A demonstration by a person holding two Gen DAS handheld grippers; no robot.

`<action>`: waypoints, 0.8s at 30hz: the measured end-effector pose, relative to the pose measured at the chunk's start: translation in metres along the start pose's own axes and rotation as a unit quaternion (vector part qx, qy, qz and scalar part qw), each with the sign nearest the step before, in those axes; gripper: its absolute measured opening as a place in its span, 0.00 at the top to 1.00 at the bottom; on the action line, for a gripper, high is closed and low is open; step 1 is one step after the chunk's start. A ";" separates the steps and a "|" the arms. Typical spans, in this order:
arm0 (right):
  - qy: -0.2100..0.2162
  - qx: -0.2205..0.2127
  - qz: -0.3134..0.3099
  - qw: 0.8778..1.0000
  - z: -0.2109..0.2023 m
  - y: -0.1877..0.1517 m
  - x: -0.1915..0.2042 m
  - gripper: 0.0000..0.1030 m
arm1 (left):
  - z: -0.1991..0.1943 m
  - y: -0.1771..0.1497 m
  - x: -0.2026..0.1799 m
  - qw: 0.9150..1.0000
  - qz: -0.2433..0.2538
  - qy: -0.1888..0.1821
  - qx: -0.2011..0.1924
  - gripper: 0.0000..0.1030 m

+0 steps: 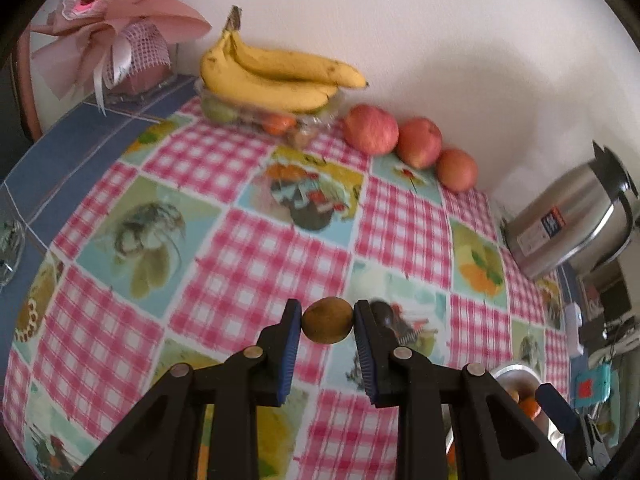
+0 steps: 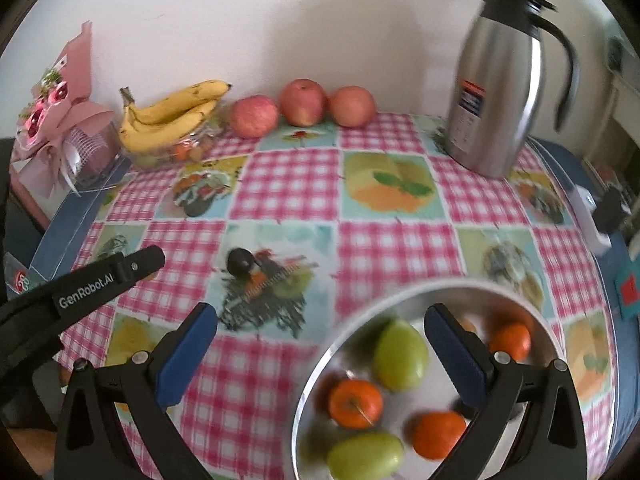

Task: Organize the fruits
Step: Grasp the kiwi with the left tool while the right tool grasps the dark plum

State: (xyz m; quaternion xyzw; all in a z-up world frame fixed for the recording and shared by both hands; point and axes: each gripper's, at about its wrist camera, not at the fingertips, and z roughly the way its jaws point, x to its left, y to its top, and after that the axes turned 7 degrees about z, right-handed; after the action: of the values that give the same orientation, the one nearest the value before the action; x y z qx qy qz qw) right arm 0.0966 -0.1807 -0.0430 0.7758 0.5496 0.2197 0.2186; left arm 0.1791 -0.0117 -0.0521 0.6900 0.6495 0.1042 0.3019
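Left hand-held gripper (image 1: 327,322), lower centre of its view: blue pads clamped on one brown kiwi (image 1: 327,320), held above the table (image 1: 256,248). One dark round fruit (image 1: 382,312) sits just right of the right pad, partly hidden behind it; can't tell what it is.

Right hand-held gripper (image 2: 320,332): jaws wide apart, nothing between the pads. It hovers over the left rim of a metal bowl (image 2: 404,300), lower right of that view.

Bowl count: 3 oranges (image 2: 355,403) clearly visible, a possible fourth hidden behind the right finger; 2 green fruits (image 2: 400,354). All blurred, bowl cut off by the bottom edge.

Far edge of the table, by the wall: 3 red apples (image 1: 371,129) in a row; 1 bunch of bananas (image 1: 276,80) lying on a clear container (image 1: 312,122) of mixed fruit, contents hard to make out.

Also: 1 steel thermos jug (image 2: 496,92) upper right, 1 pink bouquet (image 2: 60,120) upper left.
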 end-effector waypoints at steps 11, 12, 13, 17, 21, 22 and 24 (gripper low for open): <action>0.038 0.023 -0.023 0.999 0.043 0.024 0.033 0.00 | 0.019 0.013 0.042 0.999 -0.046 0.015 -0.006 0.72; 0.041 0.025 -0.028 0.998 0.046 0.025 0.037 0.00 | 0.019 0.012 0.047 0.998 -0.052 0.016 -0.005 0.72; 0.047 0.029 -0.033 0.998 0.049 0.026 0.041 0.00 | 0.020 0.012 0.052 0.998 -0.057 0.018 -0.004 0.72; 0.084 0.044 -0.033 0.995 0.059 0.031 0.056 0.11 | 0.022 0.008 0.066 0.997 -0.074 0.023 0.002 0.72; 0.103 0.077 -0.025 0.991 0.074 0.034 0.068 0.30 | 0.023 0.005 0.078 0.996 -0.091 0.019 0.006 0.72; 0.102 0.083 -0.025 0.991 0.078 0.034 0.070 0.37 | 0.024 0.004 0.079 0.995 -0.094 0.018 0.007 0.72; 0.087 0.099 -0.021 0.991 0.086 0.035 0.073 0.46 | 0.024 0.004 0.082 0.995 -0.098 0.015 0.008 0.72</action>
State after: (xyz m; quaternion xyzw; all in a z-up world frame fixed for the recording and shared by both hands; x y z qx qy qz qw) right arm 0.1951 -0.1305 -0.0853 0.7601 0.6014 0.2261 0.0969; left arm 0.2062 0.0599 -0.0888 0.6239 0.7193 0.0789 0.2952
